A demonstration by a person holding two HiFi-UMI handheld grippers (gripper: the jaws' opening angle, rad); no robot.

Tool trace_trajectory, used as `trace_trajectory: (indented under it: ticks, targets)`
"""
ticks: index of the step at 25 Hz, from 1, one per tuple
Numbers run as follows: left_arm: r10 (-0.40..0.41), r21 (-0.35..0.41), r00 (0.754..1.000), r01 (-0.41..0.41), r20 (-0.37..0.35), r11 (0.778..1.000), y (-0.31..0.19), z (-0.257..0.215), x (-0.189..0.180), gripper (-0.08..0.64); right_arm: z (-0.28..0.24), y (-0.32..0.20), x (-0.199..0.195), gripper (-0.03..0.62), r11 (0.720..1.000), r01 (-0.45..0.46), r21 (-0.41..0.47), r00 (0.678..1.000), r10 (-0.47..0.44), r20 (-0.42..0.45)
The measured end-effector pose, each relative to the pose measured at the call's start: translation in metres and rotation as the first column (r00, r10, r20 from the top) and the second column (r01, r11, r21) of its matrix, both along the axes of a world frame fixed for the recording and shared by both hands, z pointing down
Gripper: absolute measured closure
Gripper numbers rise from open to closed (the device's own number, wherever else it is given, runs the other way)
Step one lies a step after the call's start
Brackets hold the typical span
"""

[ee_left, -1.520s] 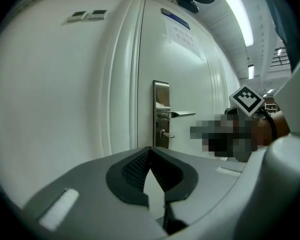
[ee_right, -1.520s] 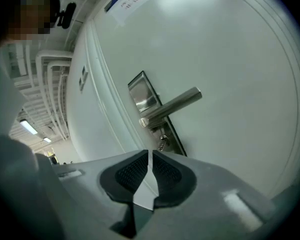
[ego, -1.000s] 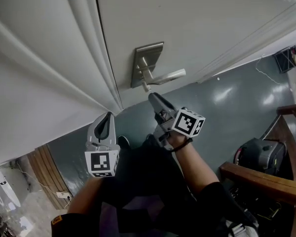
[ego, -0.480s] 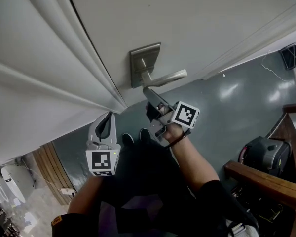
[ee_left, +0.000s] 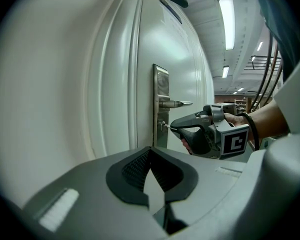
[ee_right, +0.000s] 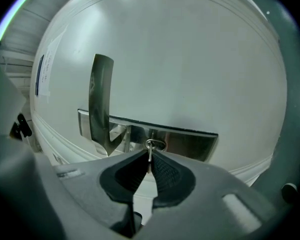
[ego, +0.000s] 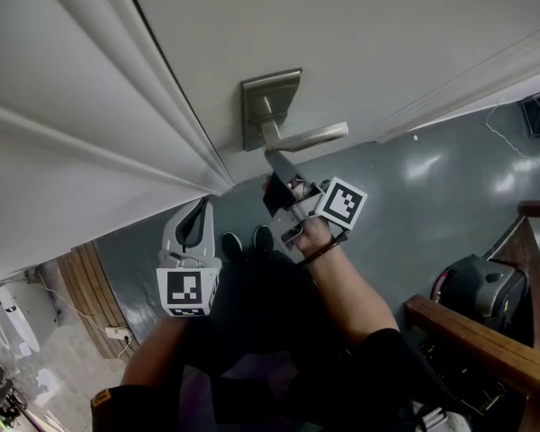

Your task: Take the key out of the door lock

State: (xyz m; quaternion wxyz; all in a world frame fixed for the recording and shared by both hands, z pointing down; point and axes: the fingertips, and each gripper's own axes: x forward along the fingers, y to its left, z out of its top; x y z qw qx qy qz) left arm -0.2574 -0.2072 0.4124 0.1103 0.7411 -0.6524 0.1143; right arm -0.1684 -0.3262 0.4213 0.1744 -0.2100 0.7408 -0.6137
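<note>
Since a second earlier, the right gripper [ego: 272, 156] had closed in on the lock plate [ego: 268, 97] from just short of it and rolled at the wrist, so its marker cube [ego: 343, 204] faced me at a new angle. Its jaws had just been closing, and in the right gripper view I saw them clamped on the key [ee_right: 149, 154], the thin metal blade pinched edge-on between the ribbed pads [ee_right: 162, 171] right at their tips. That key sat in the lock cylinder on the brushed-metal plate, below the lever handle [ego: 310, 137], and the left gripper view showed it from the side, a small stub [ee_left: 166, 127] bridging the plate and the nose of the right gripper [ee_left: 173, 128]. I kept the left gripper [ego: 198, 211] lower in the head view and well apart from the plate, near the moulded edge of the white door [ego: 360, 34]; its jaws [ee_left: 150, 156] met at the tips with nothing between them. Grey floor [ego: 432, 187] showed beyond the door, with a wooden rail [ego: 486, 327] off to the right.
</note>
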Motion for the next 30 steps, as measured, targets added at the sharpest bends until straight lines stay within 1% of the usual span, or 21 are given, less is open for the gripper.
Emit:
trace_trajectory:
  ticks: [4,8,13,15,17,19,21,23,26,30]
  targets:
    - [-0.002,0.003,1.000,0.002,0.011,1.000,0.000,0.000,0.004,0.543,0.000,0.002,0.001,0.577,0.999,-0.014,-0.037,1.000,0.014,0.020]
    - [-0.010,0.006,1.000,0.010,0.003,1.000,0.000,-0.006,0.008,0.543,-0.001,0.018,0.010,0.577,0.998,-0.008,-0.059,0.999,0.011,0.049]
    - [-0.020,0.002,1.000,0.020,-0.022,1.000,0.001,-0.009,0.016,0.543,0.000,0.046,0.026,0.577,0.998,0.027,-0.053,1.000,-0.026,0.009]
    - [-0.036,-0.007,0.999,0.036,-0.036,0.999,0.004,-0.009,0.015,0.543,-0.001,0.060,0.032,0.577,0.999,0.041,-0.026,0.998,-0.042,-0.040]
    - [-0.065,-0.023,0.996,0.064,-0.060,0.998,0.007,-0.008,0.012,0.543,0.000,0.071,0.036,0.577,0.997,0.065,0.029,0.989,-0.061,-0.134]
    - [-0.098,-0.034,0.992,0.096,-0.074,0.995,0.011,-0.009,0.008,0.543,0.002,0.076,0.039,0.577,0.990,0.101,0.095,0.966,-0.074,-0.249]
    - [-0.124,-0.042,0.990,0.121,-0.071,0.992,0.014,-0.012,0.007,0.543,0.003,0.078,0.041,0.577,0.979,0.135,0.151,0.942,-0.079,-0.327]
    - [-0.134,-0.052,0.989,0.131,-0.061,0.990,0.017,-0.012,0.010,0.543,0.001,0.078,0.043,0.577,0.967,0.158,0.202,0.924,-0.072,-0.376]
    - [-0.119,-0.072,0.992,0.116,-0.043,0.991,0.020,-0.008,0.015,0.543,-0.002,0.081,0.046,0.577,0.946,0.171,0.276,0.898,-0.034,-0.439]
    - [-0.125,-0.084,0.991,0.122,-0.039,0.989,0.024,-0.004,0.017,0.543,-0.007,0.093,0.044,0.577,0.914,0.218,0.343,0.864,-0.017,-0.503]
